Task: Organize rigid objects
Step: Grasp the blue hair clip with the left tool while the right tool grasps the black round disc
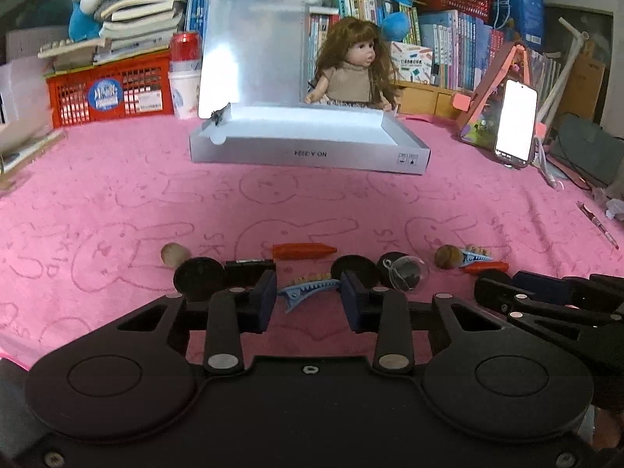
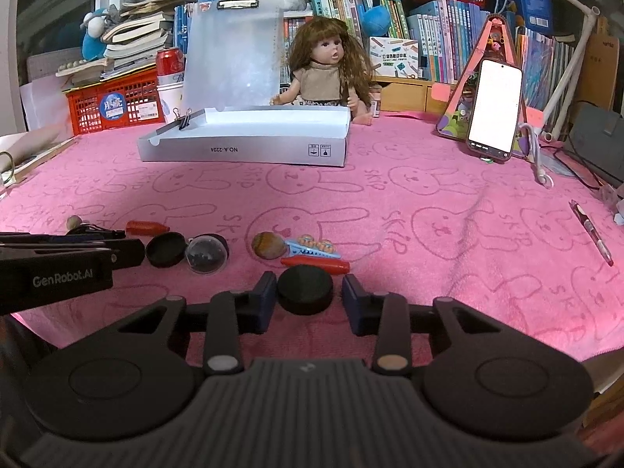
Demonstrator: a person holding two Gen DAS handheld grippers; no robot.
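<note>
Small objects lie in a row on the pink towel near me. My left gripper (image 1: 308, 298) is open, with a blue hair clip (image 1: 306, 290) lying between its fingers. Around it lie black round lids (image 1: 199, 277), an orange carrot toy (image 1: 302, 250), a clear ball (image 1: 407, 273) and a walnut (image 1: 447, 256). My right gripper (image 2: 306, 298) is open around a black round lid (image 2: 305, 288), not touching it. Ahead of it lie an orange carrot toy (image 2: 315, 263), a blue clip (image 2: 310, 247) and a walnut (image 2: 268, 245). An open white box (image 2: 249, 136) stands further back.
A doll (image 2: 325, 74) sits behind the box, with a clipboard (image 2: 234, 54) leaning beside it. A phone on a stand (image 2: 493, 111) is at the right, a red basket (image 2: 113, 103) at the left, a pen (image 2: 592, 234) at the right edge. Books and plush toys line the back.
</note>
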